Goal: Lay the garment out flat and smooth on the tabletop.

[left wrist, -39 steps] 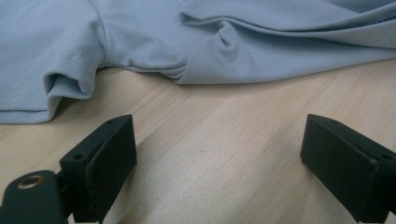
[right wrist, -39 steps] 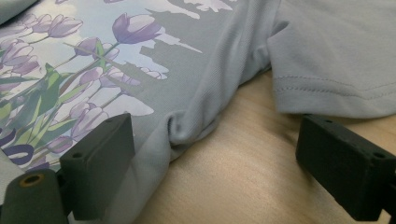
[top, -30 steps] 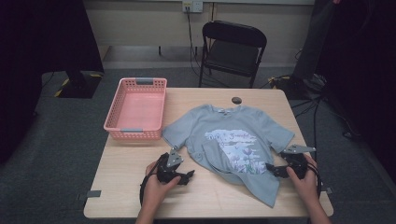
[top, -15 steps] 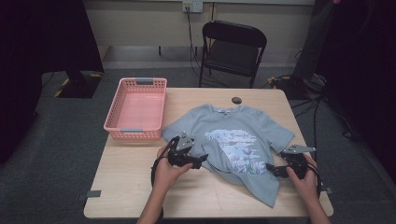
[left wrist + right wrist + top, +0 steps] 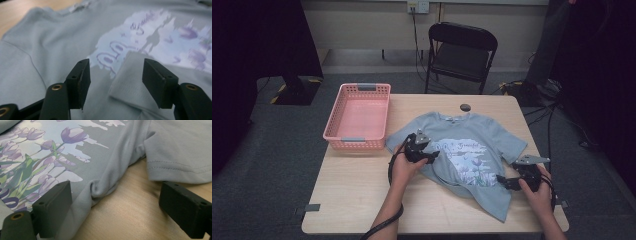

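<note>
Two claws are seen spread wide, gripping nothing. The left claw (image 5: 428, 156) has been carried from the table's (image 5: 357, 200) bare near side onto the shirt (image 5: 472, 150), whose folded flap (image 5: 131, 75) lies between its jaws. The right claw (image 5: 504, 182) has stayed, crumpled hem just ahead. A fold seems under way.

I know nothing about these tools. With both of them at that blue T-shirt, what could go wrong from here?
1. The left gripper is open around a folded-over corner of the T-shirt; closing might pinch the layer beneath too.
2. The right gripper is open beside a bunched ridge of cloth, with one jaw over bare table; it may scrape wood or grab too little.
3. Pulling could wrinkle the printed front.
</note>
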